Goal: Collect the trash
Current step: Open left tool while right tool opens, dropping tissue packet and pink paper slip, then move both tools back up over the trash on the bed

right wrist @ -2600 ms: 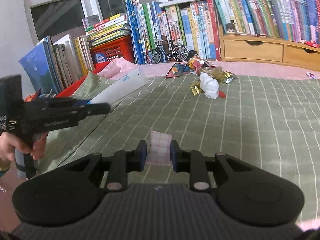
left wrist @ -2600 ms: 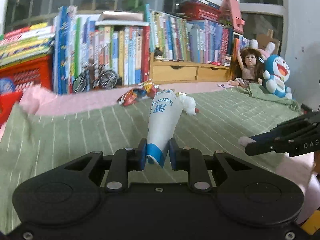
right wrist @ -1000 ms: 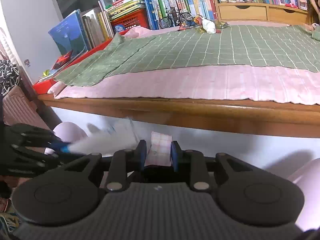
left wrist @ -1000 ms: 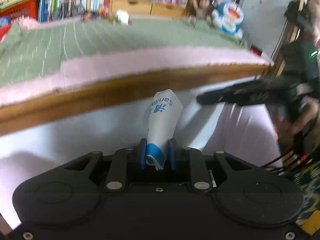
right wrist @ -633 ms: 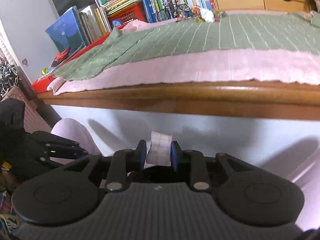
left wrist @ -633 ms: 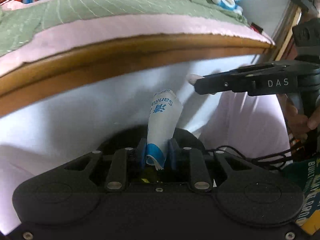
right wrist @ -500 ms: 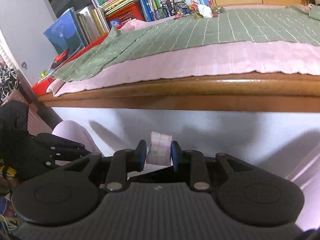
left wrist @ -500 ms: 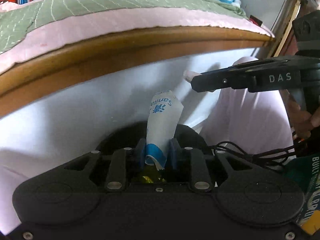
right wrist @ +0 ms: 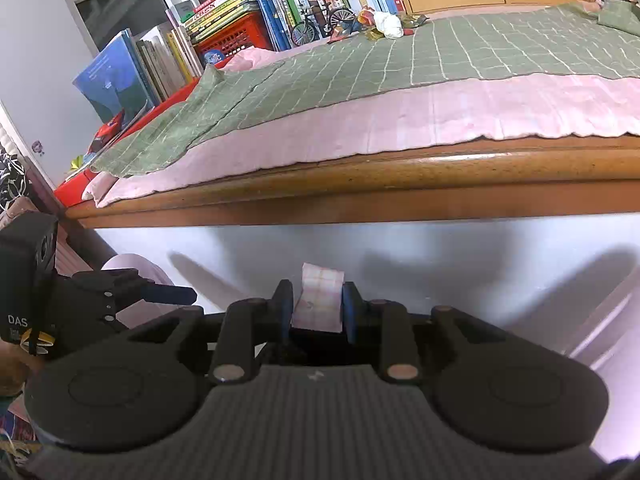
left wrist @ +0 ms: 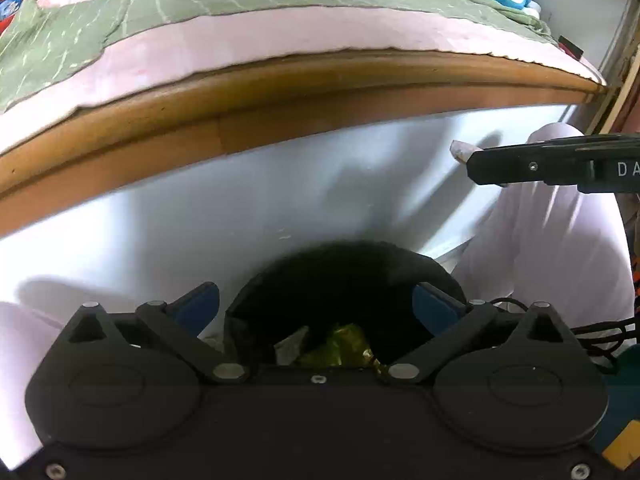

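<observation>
In the left wrist view, the left gripper [left wrist: 316,306] is low in the middle, its jaws opening wide with nothing between them. Right under it sits a black trash bin [left wrist: 436,272] with a gold wrapper [left wrist: 340,346] inside.

In the right wrist view, the right gripper [right wrist: 314,310] squeezes a pink checked paper [right wrist: 320,296] at lower middle. More trash [right wrist: 380,22] lies at the top, on the green blanket [right wrist: 440,56].

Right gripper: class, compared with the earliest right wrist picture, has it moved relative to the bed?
Yes. The right gripper, shut on the pink checked paper, was above the green blanket; it now sits lower, in front of the bed's wooden edge.
</observation>
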The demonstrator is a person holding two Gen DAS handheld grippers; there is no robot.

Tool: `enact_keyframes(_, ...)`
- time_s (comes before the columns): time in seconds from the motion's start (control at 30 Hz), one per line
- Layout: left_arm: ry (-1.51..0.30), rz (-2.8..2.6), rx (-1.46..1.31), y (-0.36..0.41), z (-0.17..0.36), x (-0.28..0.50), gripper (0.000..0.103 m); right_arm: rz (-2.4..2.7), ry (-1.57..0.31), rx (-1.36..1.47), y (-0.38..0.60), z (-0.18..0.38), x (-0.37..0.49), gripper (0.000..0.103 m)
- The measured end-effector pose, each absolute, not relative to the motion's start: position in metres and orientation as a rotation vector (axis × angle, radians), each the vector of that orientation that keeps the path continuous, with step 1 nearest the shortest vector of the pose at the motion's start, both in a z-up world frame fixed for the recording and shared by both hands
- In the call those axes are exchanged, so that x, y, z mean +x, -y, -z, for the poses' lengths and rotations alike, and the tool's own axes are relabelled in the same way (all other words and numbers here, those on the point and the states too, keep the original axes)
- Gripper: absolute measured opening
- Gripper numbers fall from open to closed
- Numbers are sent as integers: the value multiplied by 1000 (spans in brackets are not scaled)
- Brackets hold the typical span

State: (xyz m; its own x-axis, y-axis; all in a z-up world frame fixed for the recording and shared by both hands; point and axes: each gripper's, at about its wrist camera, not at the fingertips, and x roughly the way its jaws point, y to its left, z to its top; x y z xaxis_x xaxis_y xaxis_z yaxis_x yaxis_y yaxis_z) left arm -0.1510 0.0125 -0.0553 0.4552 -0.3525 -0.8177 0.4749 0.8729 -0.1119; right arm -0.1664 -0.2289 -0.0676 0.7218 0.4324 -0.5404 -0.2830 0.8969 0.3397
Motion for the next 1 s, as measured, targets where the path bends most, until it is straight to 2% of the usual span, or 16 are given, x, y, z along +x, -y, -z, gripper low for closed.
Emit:
enact_keyframes(0.43,-959,443,65,-31,50,-148,103,-429,-659,213,216,66,-161,33)
enact_keyframes(0.47,-959,439,60,-32,50,-147,103,-429,-657,205,214,65,-160,37)
enact_keyframes(0.5,-960,436,53,-34,50,-146,103,-424,-655,194,212,64,-159,52)
enact_keyframes(0.57,-959,431,45,-35,49,-146,103,-411,-657,174,209,63,-157,91)
enact_keyframes(0.63,-956,432,48,-35,48,-146,103,-398,-662,145,206,63,-156,102)
enact_keyframes(1.0,-965,428,46,-37,47,-147,103,-377,-701,163,208,67,-149,103)
